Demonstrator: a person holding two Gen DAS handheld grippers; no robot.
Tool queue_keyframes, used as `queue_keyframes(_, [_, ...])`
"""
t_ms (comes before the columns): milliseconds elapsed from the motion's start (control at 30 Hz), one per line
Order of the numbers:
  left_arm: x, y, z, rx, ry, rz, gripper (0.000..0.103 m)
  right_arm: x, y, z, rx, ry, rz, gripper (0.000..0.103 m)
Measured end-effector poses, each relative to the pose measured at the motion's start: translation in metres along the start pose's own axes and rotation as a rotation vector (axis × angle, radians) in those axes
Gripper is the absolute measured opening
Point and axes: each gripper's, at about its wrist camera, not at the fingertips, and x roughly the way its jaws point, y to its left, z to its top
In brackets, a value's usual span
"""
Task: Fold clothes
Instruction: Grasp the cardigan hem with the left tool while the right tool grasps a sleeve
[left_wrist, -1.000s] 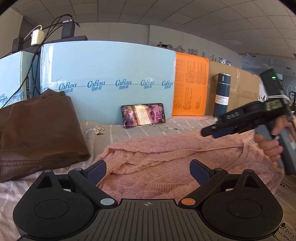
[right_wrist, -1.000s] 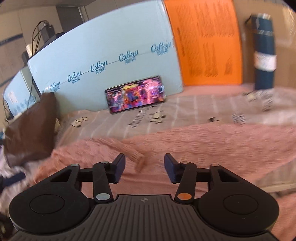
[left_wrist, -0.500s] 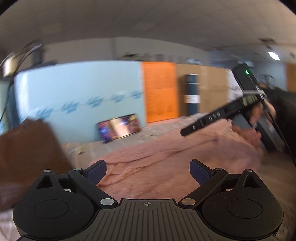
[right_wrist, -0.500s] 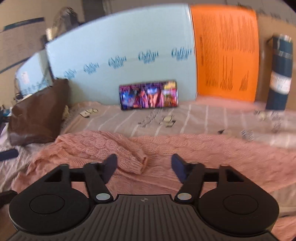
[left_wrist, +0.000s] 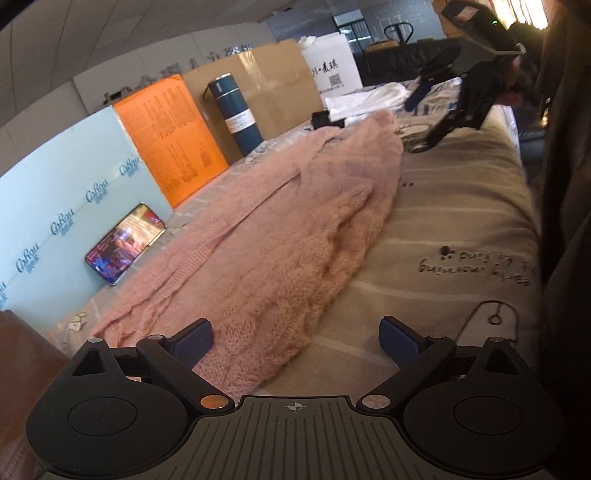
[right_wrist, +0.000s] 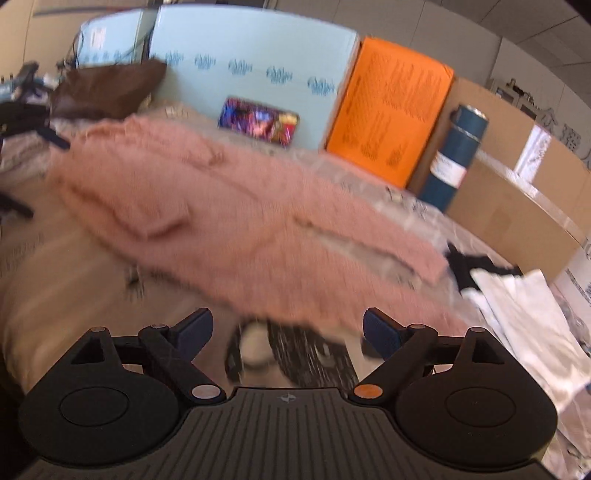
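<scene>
The pink sweater (left_wrist: 280, 236) lies spread out long on the bed (left_wrist: 461, 206), on a striped cover with little drawings. In the left wrist view it runs from about 7 o'clock, near the camera, up to about 1 o'clock, far away. Its near end lies between the fingers of the left gripper (left_wrist: 295, 341). Those fingers are spread wide and pinch nothing. The left blue pad (left_wrist: 192, 341) is right beside the knit, but I cannot tell if it touches it.

At 1 o'clock in that view is the right gripper (left_wrist: 447, 123), held by a hand (left_wrist: 511, 94) past the far end of the sweater. In its own view, the right gripper (right_wrist: 286, 334) has its fingers spread wide, and they are opening more. Nothing is pinched between them. The sweater's edge is just past the fingertips, and this view is blurry.

A phone (left_wrist: 123, 243) with a bright screen leans on a light blue board (left_wrist: 55, 192) at 9 o'clock. Next to the board stands an orange board (left_wrist: 170, 136) at 10 o'clock. A dark blue bottle (left_wrist: 236, 114) stands at 11 o'clock, in front of a cardboard box (left_wrist: 273, 81). White cloth (right_wrist: 524, 317) lies at 3 o'clock in the right wrist view, just beside the sweater's end. A brown bag (right_wrist: 107, 88) sits at 10 o'clock in that view.
</scene>
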Motion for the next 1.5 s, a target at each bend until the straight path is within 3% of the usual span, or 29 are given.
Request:
queue_keyframes(100, [0.010, 0.002, 0.002, 0.012, 0.007, 0.073, 0.099, 0.010, 0.004, -0.008, -0.045, 0.043, -0.034, 0.088])
queue_keyframes(200, [0.015, 0.005, 0.003, 0.017, 0.002, 0.110, 0.098, 0.019, 0.009, -0.005, -0.089, 0.007, -0.043, 0.088])
queue_keyframes(267, [0.014, 0.006, 0.001, 0.027, -0.005, 0.131, 0.089, 0.025, 0.014, 0.000, -0.151, -0.023, -0.059, 0.088])
queue_keyframes(300, [0.014, 0.009, -0.001, 0.024, -0.014, 0.129, 0.072, 0.028, 0.013, 0.003, -0.172, -0.033, -0.057, 0.088])
queue_keyframes(333, [0.014, 0.014, -0.003, -0.003, -0.021, 0.114, 0.046, 0.031, 0.011, 0.007, -0.186, -0.042, -0.050, 0.086])
queue_keyframes(400, [0.016, 0.025, -0.007, -0.075, -0.022, 0.082, 0.031, 0.037, 0.006, 0.014, -0.216, -0.058, -0.037, 0.070])
queue_keyframes(467, [0.016, 0.035, -0.007, -0.123, -0.044, 0.064, 0.024, 0.042, -0.014, 0.024, -0.142, -0.075, -0.045, 0.029])
queue_keyframes(567, [0.012, 0.054, -0.002, -0.201, -0.109, 0.076, 0.021, 0.043, -0.048, 0.037, -0.020, -0.137, -0.035, 0.013])
queue_keyframes(633, [0.014, 0.070, 0.003, -0.256, -0.150, 0.085, 0.020, 0.044, -0.065, 0.047, 0.025, -0.185, -0.002, 0.010])
queue_keyframes(800, [0.036, 0.116, 0.013, -0.367, -0.160, 0.079, 0.019, 0.064, -0.091, 0.080, 0.031, -0.210, 0.031, 0.008])
queue_keyframes(1033, [0.079, 0.169, 0.015, -0.535, -0.054, 0.056, 0.020, 0.118, -0.121, 0.108, 0.032, -0.105, 0.087, 0.008])
queue_keyframes(1100, [0.088, 0.178, 0.011, -0.581, -0.039, 0.060, 0.025, 0.132, -0.129, 0.108, 0.059, -0.081, 0.104, 0.008])
queue_keyframes(1167, [0.091, 0.184, 0.009, -0.615, -0.051, 0.069, 0.030, 0.141, -0.137, 0.106, 0.092, -0.063, 0.105, 0.015])
queue_keyframes(1233, [0.093, 0.186, 0.008, -0.627, -0.061, 0.127, 0.051, 0.145, -0.146, 0.102, 0.127, -0.047, 0.082, 0.027])
queue_keyframes(1367, [0.103, 0.189, 0.007, -0.640, -0.041, 0.187, 0.054, 0.145, -0.168, 0.089, 0.192, -0.017, 0.000, 0.032])
queue_keyframes(1500, [0.113, 0.190, 0.005, -0.674, -0.018, 0.250, 0.071, 0.133, -0.186, 0.066, 0.307, -0.031, -0.030, 0.043])
